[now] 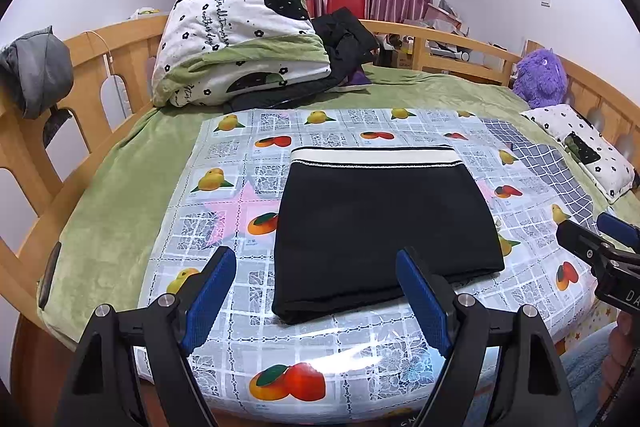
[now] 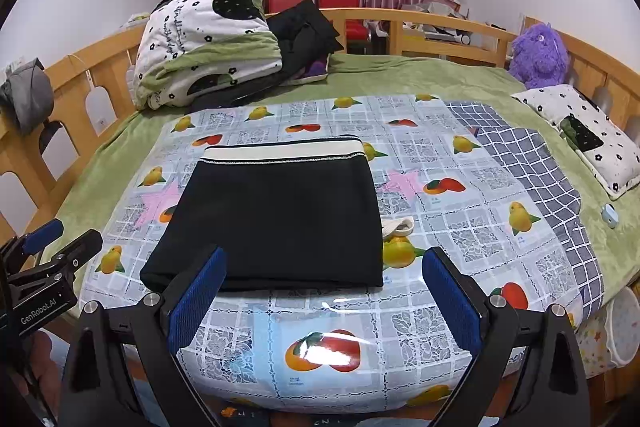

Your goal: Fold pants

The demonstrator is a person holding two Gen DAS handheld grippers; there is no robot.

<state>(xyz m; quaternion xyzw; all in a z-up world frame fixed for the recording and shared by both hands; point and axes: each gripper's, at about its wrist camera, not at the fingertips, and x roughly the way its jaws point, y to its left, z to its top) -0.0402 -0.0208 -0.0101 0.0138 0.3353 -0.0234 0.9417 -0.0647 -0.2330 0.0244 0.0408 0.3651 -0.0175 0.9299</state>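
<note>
The black pants (image 1: 384,227) lie folded into a flat rectangle on the fruit-print plastic sheet (image 1: 224,187), white waistband at the far edge. They show in the right wrist view too (image 2: 280,215). My left gripper (image 1: 316,267) is open and empty, just in front of the pants' near edge. My right gripper (image 2: 322,267) is open and empty, also at the near edge; it shows at the right in the left wrist view (image 1: 592,231). A white drawstring end (image 2: 396,227) pokes out at the pants' right side.
A folded floral quilt (image 1: 240,43) with dark clothes (image 1: 344,39) lies at the far left of the green bed. A purple plush toy (image 1: 540,75) and a pillow (image 1: 580,143) lie at the right. A wooden rail (image 1: 452,43) surrounds the bed. A checked cloth (image 2: 528,163) lies right of the sheet.
</note>
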